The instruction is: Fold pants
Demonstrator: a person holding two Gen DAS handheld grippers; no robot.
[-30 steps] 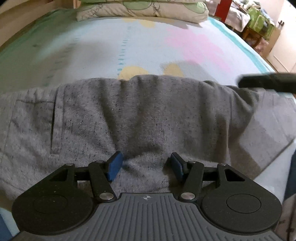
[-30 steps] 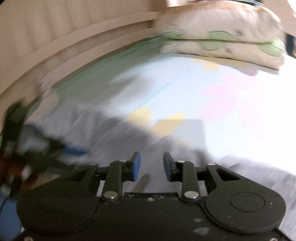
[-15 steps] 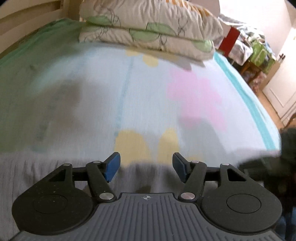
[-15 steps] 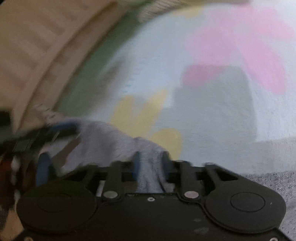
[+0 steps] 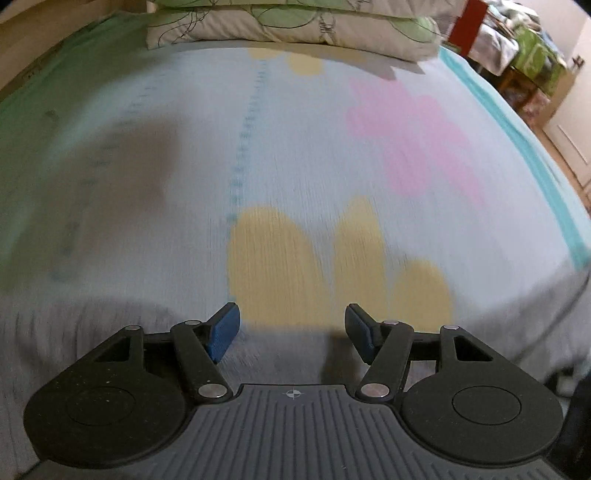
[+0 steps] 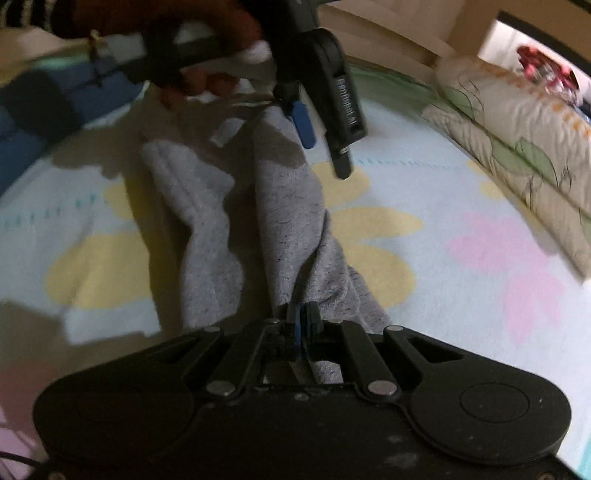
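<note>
The pants [image 6: 280,221] lie on the bed [image 5: 295,155], stretching ahead from my right hand-held gripper [image 6: 301,332] toward my left hand-held gripper [image 6: 299,114]. The pillows [image 5: 295,26] sit far ahead of my left one, at the bed's head.

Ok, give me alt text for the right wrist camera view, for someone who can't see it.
The right gripper is shut on a bunch of the grey pants, which stretch away over a floral bedsheet. At the top, the left gripper, held in a hand, hangs over the fabric's far end; pillows lie at right.
</note>
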